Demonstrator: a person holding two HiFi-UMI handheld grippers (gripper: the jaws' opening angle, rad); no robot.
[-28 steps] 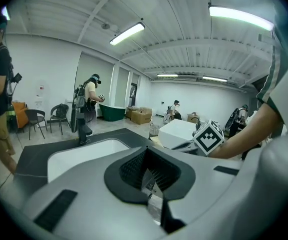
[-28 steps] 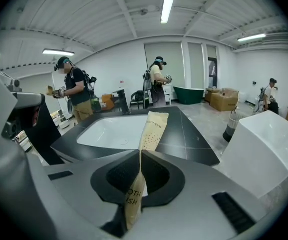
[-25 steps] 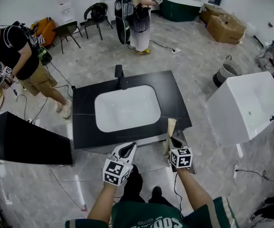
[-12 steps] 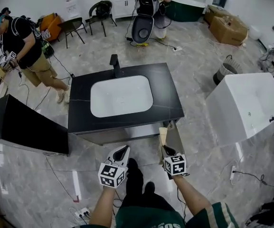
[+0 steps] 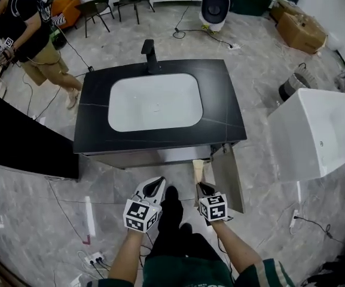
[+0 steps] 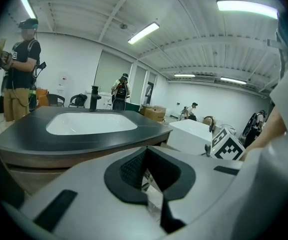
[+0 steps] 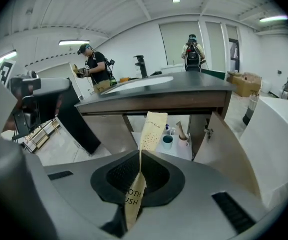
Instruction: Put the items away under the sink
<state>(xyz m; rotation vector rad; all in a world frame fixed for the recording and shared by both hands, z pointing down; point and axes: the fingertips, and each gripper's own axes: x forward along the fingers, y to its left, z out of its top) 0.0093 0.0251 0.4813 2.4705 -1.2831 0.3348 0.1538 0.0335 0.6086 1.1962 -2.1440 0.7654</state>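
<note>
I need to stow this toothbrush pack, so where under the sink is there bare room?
The white shelf is bare at its left end, between the cabinet's left wall and the teal cup, though the toothbrush pack hides part of it. Crowded at the right: cup, white mug and a bottle cluster near the open door.

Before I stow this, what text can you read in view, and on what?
"OTH" over "USH": thin cream paper packet shut in the right gripper, letters partly hidden.
Print at the packet's top: too blurred to read.
Print on the green shirt: cut off, unreadable.
</note>
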